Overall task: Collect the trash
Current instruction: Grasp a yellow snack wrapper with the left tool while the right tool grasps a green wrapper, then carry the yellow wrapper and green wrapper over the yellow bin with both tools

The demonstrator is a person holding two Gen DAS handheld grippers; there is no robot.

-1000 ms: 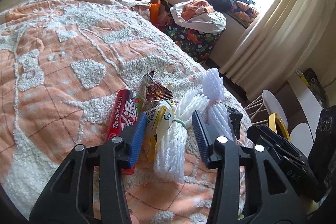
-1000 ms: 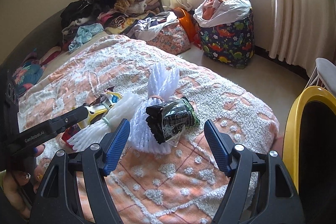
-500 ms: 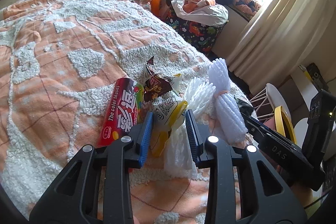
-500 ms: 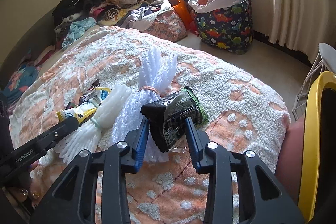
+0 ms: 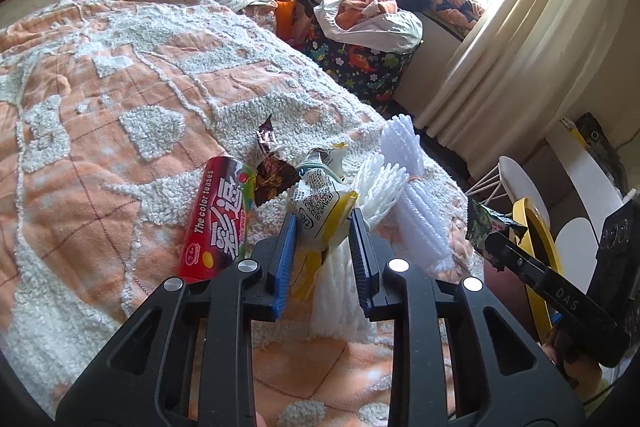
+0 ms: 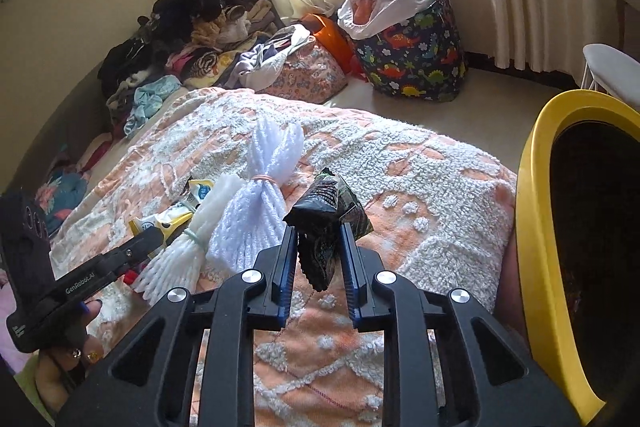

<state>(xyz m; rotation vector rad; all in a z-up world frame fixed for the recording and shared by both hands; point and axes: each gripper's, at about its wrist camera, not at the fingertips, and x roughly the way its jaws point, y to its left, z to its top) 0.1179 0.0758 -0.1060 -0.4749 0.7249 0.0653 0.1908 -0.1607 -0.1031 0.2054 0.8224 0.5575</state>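
Observation:
Trash lies on an orange and white bedspread (image 5: 100, 115). My left gripper (image 5: 322, 227) is shut on a white and yellow wrapper (image 5: 320, 201). Left of it lie a red snack wrapper (image 5: 218, 219) and a brown chocolate wrapper (image 5: 272, 171). Two bundles of white foam netting (image 5: 404, 187) lie to its right. My right gripper (image 6: 318, 233) is shut on a black and green snack bag (image 6: 326, 213) and holds it off the bedspread (image 6: 420, 187). The foam netting (image 6: 260, 195) lies to its left. The yellow-rimmed bin (image 6: 536, 227) stands at the right.
A dinosaur-print laundry bag (image 6: 416, 63) full of clothes stands by the curtain. Piled clothes (image 6: 192, 39) cover the far end of the bed. A white stool (image 5: 516, 183) and the bin's yellow rim (image 5: 536, 227) stand beyond the bed edge.
Both grippers closed from open: the left onto the white and yellow wrapper, the right onto the black and green bag. The right one has lifted the bag slightly.

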